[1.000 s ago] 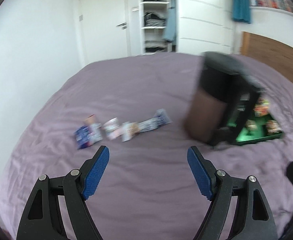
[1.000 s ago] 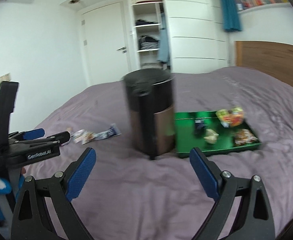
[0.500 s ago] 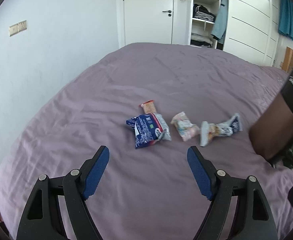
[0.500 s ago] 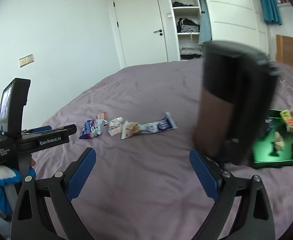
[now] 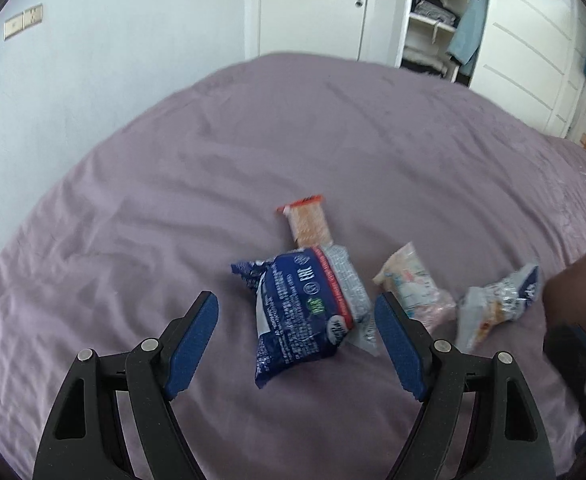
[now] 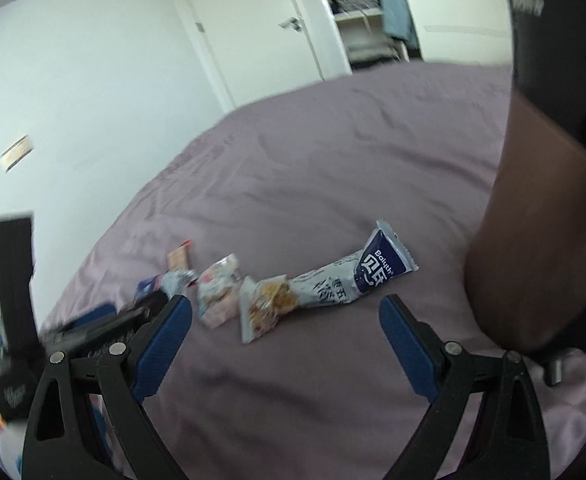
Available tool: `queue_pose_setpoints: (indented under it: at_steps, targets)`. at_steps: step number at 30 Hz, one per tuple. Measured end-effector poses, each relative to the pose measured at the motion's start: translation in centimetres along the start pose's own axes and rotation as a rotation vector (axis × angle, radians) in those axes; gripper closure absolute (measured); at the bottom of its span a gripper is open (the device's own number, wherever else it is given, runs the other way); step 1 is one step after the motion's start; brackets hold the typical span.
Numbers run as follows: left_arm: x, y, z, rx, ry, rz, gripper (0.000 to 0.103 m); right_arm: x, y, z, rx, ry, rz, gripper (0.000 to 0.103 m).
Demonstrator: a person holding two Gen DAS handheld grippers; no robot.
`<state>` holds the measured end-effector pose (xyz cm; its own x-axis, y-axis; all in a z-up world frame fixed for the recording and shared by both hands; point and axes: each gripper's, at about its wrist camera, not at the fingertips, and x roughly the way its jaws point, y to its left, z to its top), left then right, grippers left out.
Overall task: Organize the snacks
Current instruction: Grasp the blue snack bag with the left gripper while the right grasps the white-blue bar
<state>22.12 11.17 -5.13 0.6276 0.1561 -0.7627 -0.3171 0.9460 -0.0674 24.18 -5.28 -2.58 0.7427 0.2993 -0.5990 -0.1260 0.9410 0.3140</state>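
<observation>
Snacks in a row on the purple bed [image 5: 173, 208], both grippers spread wide, holding nothing.
Blue packet [image 5: 305, 312] lies between the left gripper [image 5: 295, 332] fingers; white-blue bar [image 6: 349, 276] sits just ahead of the right gripper [image 6: 285, 326] fingers.

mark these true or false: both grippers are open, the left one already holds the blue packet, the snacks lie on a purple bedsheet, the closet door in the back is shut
1. Both the left gripper and the right gripper are open: true.
2. The left gripper holds the blue snack packet: false, the packet lies between its open jaws, ungripped.
3. The snacks lie on a purple bedsheet: true.
4. The closet is shut: false, its shelves with clothes show.
</observation>
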Motion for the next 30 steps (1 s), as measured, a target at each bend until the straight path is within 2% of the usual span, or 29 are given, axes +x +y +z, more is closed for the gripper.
queue_pose_setpoints:
  at_steps: [3, 9, 13, 15, 17, 18, 19, 20, 22, 26, 30]
  targets:
    - [0.9, 0.3, 0.2, -0.043, 0.066, -0.006, 0.023, 1.9, -0.7, 0.9, 0.078, 0.060, -0.011, 0.023]
    - [2.3, -0.2, 1.2, -0.066, 0.163, -0.009, 0.023, 5.0, -2.6, 1.8, 0.274, 0.185, -0.007, 0.024]
    - [3.6, -0.3, 2.0, -0.071, 0.211, 0.010, 0.023, 6.7, -3.6, 2.2, 0.349, 0.232, -0.013, 0.025]
    - [4.3, -0.2, 2.4, -0.077, 0.236, 0.012, 0.023, 7.6, -3.6, 2.5, 0.356, 0.246, -0.020, 0.031]
    - [4.8, -0.4, 2.4, -0.073, 0.255, 0.019, 0.023, 8.2, -3.6, 2.8, 0.345, 0.260, -0.031, 0.051]
    - [5.0, -0.4, 2.5, -0.072, 0.264, 0.018, 0.023, 8.5, -3.6, 2.9, 0.334, 0.272, -0.036, 0.055]
    - [5.2, -0.4, 2.7, -0.072, 0.271, 0.017, 0.023, 8.8, -3.4, 3.1, 0.321, 0.282, -0.041, 0.066]
    - [5.5, -0.3, 2.9, -0.069, 0.277, 0.019, 0.024, 9.1, -3.3, 3.2, 0.305, 0.291, -0.047, 0.081]
    - [5.7, -0.4, 3.1, -0.056, 0.283, 0.024, 0.027, 9.3, -3.4, 3.4, 0.278, 0.306, -0.052, 0.099]
    - [5.6, -0.7, 2.9, -0.033, 0.290, 0.031, 0.032, 9.8, -2.8, 3.3, 0.209, 0.330, -0.062, 0.100]
    - [5.3, -1.2, 2.3, -0.006, 0.288, 0.032, 0.049, 10.2, -1.7, 3.2, 0.096, 0.356, -0.052, 0.103]
